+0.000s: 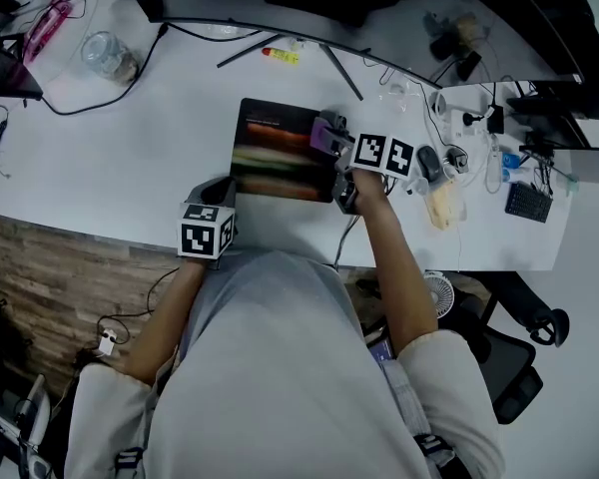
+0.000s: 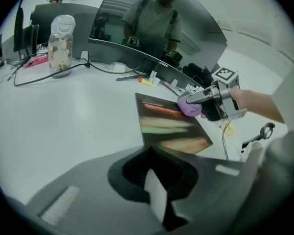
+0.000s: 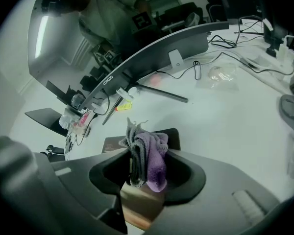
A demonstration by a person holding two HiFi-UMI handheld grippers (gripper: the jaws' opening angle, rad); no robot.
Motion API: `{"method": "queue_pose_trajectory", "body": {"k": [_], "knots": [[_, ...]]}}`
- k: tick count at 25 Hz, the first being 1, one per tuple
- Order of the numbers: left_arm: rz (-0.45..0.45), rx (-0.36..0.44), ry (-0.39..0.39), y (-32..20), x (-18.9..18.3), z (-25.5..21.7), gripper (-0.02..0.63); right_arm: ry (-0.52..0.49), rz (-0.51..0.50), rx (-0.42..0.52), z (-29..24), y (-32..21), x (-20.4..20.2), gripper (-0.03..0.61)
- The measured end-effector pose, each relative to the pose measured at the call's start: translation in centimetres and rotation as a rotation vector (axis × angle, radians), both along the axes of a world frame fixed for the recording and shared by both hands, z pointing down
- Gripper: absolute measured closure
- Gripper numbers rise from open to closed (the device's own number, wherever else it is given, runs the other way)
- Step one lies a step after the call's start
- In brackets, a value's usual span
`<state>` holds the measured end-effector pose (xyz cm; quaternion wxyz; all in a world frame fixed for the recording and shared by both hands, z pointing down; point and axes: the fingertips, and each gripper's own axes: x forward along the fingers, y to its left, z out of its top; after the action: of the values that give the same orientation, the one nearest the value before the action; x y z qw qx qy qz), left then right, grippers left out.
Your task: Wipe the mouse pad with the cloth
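The dark mouse pad (image 1: pixel 275 153) with blurred coloured bands lies flat on the white desk (image 1: pixel 130 158). My right gripper (image 1: pixel 331 140) is shut on a bunched purple and grey cloth (image 1: pixel 326 131) and holds it at the pad's right edge. In the right gripper view the cloth (image 3: pixel 154 153) hangs between the jaws over the pad (image 3: pixel 137 209). From the left gripper view, cloth (image 2: pixel 190 106) and pad (image 2: pixel 166 126) lie ahead. My left gripper (image 1: pixel 216 193) sits at the pad's near left corner, jaws together (image 2: pixel 157 195). Whether it grips the pad is hidden.
A monitor stand's black legs (image 1: pixel 339 68) and a yellow marker (image 1: pixel 280 55) lie behind the pad. A glass jar (image 1: pixel 108 56) and a black cable (image 1: pixel 150 58) are at the far left. A mouse (image 1: pixel 428 164), snack bag (image 1: pixel 441 206) and small gadgets crowd the right.
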<state>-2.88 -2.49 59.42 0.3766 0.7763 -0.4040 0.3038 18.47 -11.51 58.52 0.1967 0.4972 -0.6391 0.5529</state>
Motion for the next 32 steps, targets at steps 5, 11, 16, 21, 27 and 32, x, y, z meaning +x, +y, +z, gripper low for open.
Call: {"method": "queue_pose_trajectory", "body": {"k": [5,11,16,21,27,32], "knots": [[0.003,0.005,-0.003,0.0,0.0,-0.1,0.614,0.008,0.01,-0.008,0.0,0.4,1.3,0.391],[0.005,0.006,-0.005,0.1,0.1,0.0,0.614,0.018,0.039,-0.015,0.0,0.9,2.9,0.391],[0.01,0.011,-0.009,0.1,0.1,0.0,0.614,0.03,0.052,-0.018,0.0,1.2,3.7,0.391],[0.016,0.015,-0.012,0.1,0.1,-0.1,0.614,0.048,0.064,-0.024,0.0,1.5,4.5,0.391],[0.021,0.012,-0.007,0.1,0.0,0.0,0.614,0.067,0.071,-0.037,0.0,1.7,5.1,0.391],[0.042,0.011,-0.007,0.2,0.1,0.0,0.614,0.115,0.089,-0.053,-0.1,2.3,6.3,0.392]]}}
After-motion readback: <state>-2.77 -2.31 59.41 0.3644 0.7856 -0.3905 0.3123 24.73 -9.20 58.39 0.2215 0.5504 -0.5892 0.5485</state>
